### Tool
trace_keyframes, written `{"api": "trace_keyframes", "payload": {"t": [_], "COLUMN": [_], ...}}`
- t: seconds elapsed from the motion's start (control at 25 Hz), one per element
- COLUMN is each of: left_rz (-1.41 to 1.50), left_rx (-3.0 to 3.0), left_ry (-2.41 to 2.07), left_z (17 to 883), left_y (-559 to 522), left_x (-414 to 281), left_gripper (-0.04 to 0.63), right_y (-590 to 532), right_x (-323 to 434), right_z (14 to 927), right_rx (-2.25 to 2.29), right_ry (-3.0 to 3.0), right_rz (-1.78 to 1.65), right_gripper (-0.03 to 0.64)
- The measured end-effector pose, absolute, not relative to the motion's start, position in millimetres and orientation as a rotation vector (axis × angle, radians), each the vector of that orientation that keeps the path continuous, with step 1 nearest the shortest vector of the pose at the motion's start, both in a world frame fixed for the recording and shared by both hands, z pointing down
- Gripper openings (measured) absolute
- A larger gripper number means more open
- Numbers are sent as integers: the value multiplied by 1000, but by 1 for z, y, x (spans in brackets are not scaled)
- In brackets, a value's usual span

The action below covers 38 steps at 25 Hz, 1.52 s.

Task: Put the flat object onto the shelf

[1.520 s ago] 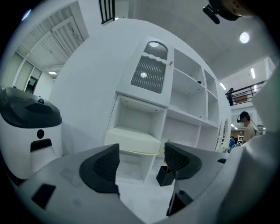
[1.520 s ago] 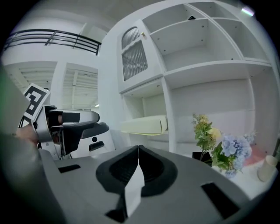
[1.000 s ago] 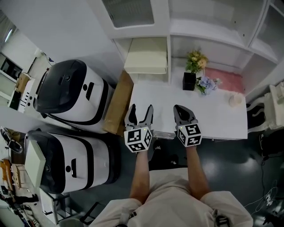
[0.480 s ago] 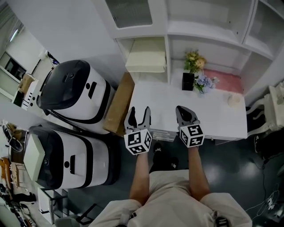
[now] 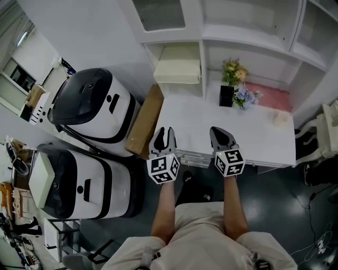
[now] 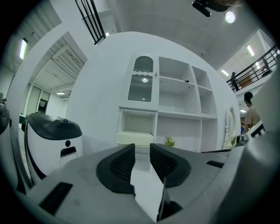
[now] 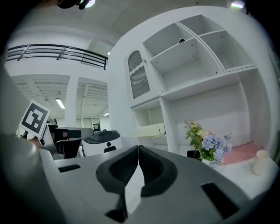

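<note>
Head view, left to right. At far left stand two large white-and-black machines (image 5: 87,108), the nearer one carrying a pale flat slab (image 5: 41,178) on its top. A brown cardboard box (image 5: 145,122) leans between the machines and the left edge of the white table (image 5: 195,118).

The left gripper (image 5: 164,132) is held over the table's near edge. Seen from its own camera, the left gripper (image 6: 142,148) shows its jaws closing, a narrow gap left between the ribbed pads (image 6: 120,164) and nothing in that gap.

Behind the table rises the white shelf unit (image 5: 203,37). Its lowest left compartment contains the flat object (image 5: 178,66), a cream box lying level on the compartment floor and filling most of its width; it also appears beyond the left jaws (image 6: 134,138). Above this compartment is a door with ribbed glass (image 5: 158,13).

The right gripper (image 5: 219,132) is held beside the left one, the two apart. In its own view, the right gripper (image 7: 138,148) has its jaw tips meeting and holds nothing.

Further right, a black vase (image 5: 226,96) stands on the table and holds yellow and blue flowers (image 5: 245,97). A pink mat (image 5: 269,95) lies beyond, and a small cream cylinder (image 5: 280,118) stands near the table's right end.
</note>
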<state>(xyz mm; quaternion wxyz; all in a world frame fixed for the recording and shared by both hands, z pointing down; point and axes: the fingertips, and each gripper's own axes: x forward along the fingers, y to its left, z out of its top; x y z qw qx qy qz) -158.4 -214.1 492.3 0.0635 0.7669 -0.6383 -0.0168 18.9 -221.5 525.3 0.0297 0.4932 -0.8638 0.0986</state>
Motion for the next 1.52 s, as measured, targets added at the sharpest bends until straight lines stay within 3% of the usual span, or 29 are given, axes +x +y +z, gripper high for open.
{"api": "trace_keyframes", "payload": {"t": [0.48,1.52], "left_rz": [-56,-5], "left_rx": [2337,2373], "left_ry": [-1948,-1878], "left_z": [484,489], "left_y": [-224,-232], "left_x": [-154,-153], "left_gripper": [11,11], "right_y": [-227,-232], "right_x": [14,3], "right_z": [515,508], "right_rx": [1498,1386], "right_ry": [-2682,-2743], "right_rz": [251,254], "right_gripper": [69,69]}}
